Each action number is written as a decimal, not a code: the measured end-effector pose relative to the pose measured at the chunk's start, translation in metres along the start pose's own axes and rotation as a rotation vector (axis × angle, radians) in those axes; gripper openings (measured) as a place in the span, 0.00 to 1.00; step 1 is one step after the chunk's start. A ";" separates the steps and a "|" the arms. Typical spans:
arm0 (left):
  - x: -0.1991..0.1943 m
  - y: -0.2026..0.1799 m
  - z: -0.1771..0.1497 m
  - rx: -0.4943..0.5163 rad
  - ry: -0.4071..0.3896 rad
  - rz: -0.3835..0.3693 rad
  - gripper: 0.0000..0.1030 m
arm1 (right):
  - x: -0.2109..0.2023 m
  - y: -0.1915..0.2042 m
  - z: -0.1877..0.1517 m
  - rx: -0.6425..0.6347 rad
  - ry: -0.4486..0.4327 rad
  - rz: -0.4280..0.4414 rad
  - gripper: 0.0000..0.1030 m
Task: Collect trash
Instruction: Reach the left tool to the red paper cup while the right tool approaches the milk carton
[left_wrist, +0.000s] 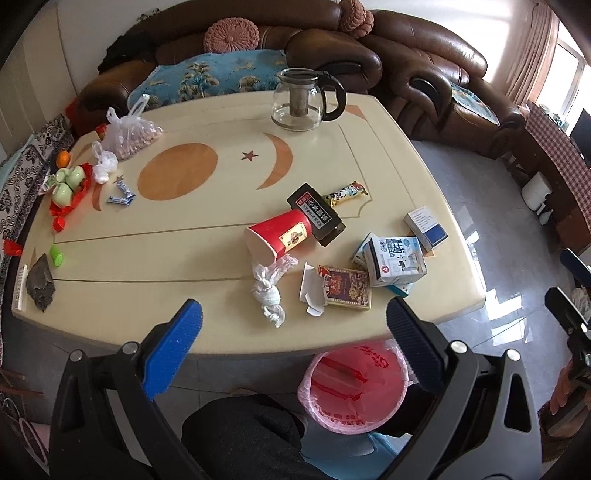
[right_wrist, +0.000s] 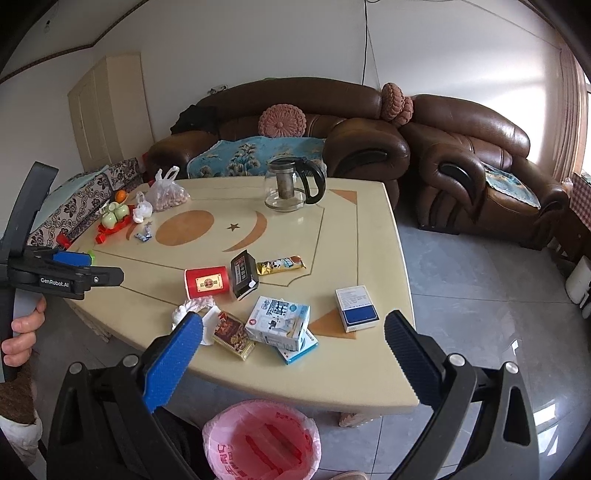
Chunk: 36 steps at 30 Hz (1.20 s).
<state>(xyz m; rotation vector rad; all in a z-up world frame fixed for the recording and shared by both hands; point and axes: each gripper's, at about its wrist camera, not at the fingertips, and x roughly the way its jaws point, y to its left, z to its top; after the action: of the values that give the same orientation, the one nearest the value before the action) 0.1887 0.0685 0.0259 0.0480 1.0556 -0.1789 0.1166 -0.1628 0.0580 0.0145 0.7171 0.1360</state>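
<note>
We are holding both grippers, left gripper (left_wrist: 293, 325) and right gripper (right_wrist: 295, 338), with fingers spread wide and empty, over the table's near edge (left_wrist: 236, 345). The crumpled tissue (left_wrist: 269, 295) is lying just ahead between the left fingers; the pink-lined bin (right_wrist: 260, 439) is standing on open floor below the right fingers.

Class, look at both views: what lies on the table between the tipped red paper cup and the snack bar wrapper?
A black box lies between the red paper cup and the snack bar wrapper, touching the cup; both views show it.
</note>
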 end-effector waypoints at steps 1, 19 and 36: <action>0.003 0.001 0.003 -0.003 0.006 -0.010 0.95 | 0.004 0.001 0.002 0.000 0.005 -0.003 0.94; 0.069 0.022 0.032 -0.067 0.111 -0.053 0.95 | 0.069 0.012 0.008 0.006 0.095 0.008 0.94; 0.138 0.037 0.050 -0.151 0.161 -0.109 0.95 | 0.138 0.020 -0.009 0.000 0.190 -0.002 0.94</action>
<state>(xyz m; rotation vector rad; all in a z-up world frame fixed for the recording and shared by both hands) 0.3045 0.0820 -0.0712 -0.1341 1.2310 -0.1956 0.2113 -0.1258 -0.0377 0.0014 0.9072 0.1369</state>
